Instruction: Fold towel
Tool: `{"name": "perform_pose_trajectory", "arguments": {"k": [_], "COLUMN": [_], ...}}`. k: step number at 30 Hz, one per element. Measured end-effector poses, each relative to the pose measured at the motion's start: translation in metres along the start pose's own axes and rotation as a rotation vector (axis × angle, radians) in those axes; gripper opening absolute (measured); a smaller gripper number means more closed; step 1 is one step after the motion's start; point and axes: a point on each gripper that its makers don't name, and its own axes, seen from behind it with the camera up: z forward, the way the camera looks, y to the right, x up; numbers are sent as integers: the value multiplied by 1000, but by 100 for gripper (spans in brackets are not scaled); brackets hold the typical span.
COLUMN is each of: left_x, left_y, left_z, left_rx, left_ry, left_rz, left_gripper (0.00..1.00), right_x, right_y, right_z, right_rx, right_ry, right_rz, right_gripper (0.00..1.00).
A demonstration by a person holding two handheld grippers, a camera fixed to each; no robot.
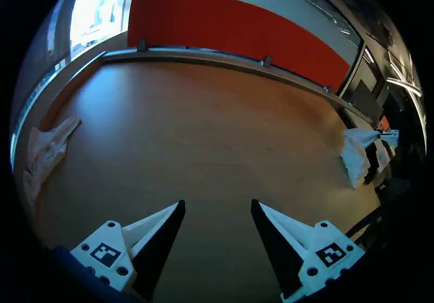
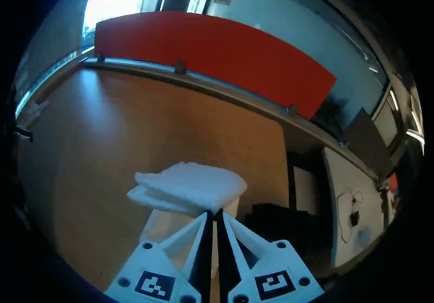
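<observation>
Item: towel (image 2: 190,189), lower centre. White, soft, light, limp; it will sag. Your right gripper (image 2: 214,213) pinches its edge. Your left gripper (image 1: 217,202) is spread and empty; take a free corner.

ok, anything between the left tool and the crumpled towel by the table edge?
Nothing visible: bare tabletop runs from the open left tool to the crumpled towel. The folded towel is far right.

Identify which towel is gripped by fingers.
The folded white towel, pinched by the right gripper; the crumpled towel lies loose at the table edge, untouched.
</observation>
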Motion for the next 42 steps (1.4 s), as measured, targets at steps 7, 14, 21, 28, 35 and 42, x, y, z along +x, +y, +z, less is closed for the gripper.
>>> {"name": "perform_pose_trajectory", "arguments": {"k": [7, 14, 21, 28, 35, 42], "left_x": [-3, -5, -8, -8, -10, -12], "left_y": [-1, -3, -5, -8, -10, -10], "left_z": [-3, -6, -9, -10, -11, -11], "left_rx": [1, 5, 9, 15, 22, 25], "left_ry": [-1, -1, -1, -1, -3, -5], "left_rz": [1, 5, 4, 3, 0, 0], "left_gripper": [89, 90, 90, 89, 89, 89], "right_x": [-28, -45, -66, -84, -104, -119], "right_y": [0, -2, -1, -2, -1, 0], "right_z": [2, 9, 10, 13, 17, 23], "right_rx": [-8, 3, 7, 16, 21, 20], "right_ry": [-46, -72, -112, -142, -184, -214], "right_rz": [37, 103, 105, 121, 126, 138], "right_gripper": [4, 4, 4, 4, 4, 4]}}
